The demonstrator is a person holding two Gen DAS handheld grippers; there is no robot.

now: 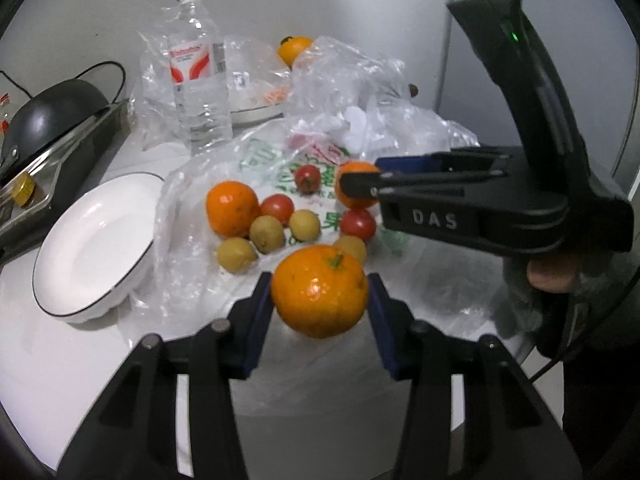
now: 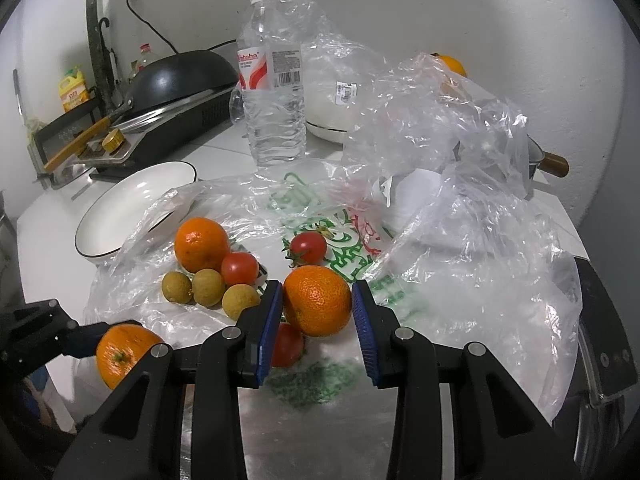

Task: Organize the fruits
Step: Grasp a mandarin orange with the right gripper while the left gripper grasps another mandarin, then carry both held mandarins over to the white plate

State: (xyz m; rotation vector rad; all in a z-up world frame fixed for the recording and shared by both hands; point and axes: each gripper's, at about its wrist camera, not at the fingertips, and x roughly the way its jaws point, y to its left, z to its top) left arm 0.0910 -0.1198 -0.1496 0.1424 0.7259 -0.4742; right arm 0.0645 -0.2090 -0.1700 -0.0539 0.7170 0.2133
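Observation:
My left gripper (image 1: 320,280) is shut on an orange (image 1: 320,300) with a green stem, held clear of the printed plastic bag (image 1: 280,168). In the left wrist view my right gripper (image 1: 360,180) reaches in from the right, shut on a second orange (image 1: 354,200). The right wrist view shows that orange (image 2: 318,300) pressed between the blue pads (image 2: 272,312) of my right gripper (image 2: 318,286). The left gripper (image 2: 90,336) with its orange (image 2: 120,354) sits at the lower left. A third orange (image 1: 232,208), red tomatoes (image 1: 278,208) and small yellow-brown fruits (image 1: 266,234) lie on the bag. A white black-rimmed plate (image 1: 80,280) stands left.
A clear water bottle (image 1: 200,72) stands behind the fruit. Crumpled clear bags (image 2: 440,128) pile up at the back right, with another orange (image 1: 294,48) behind them. A black wok (image 2: 180,76) on a stove is at the left. A person's hand (image 1: 548,276) holds the right gripper.

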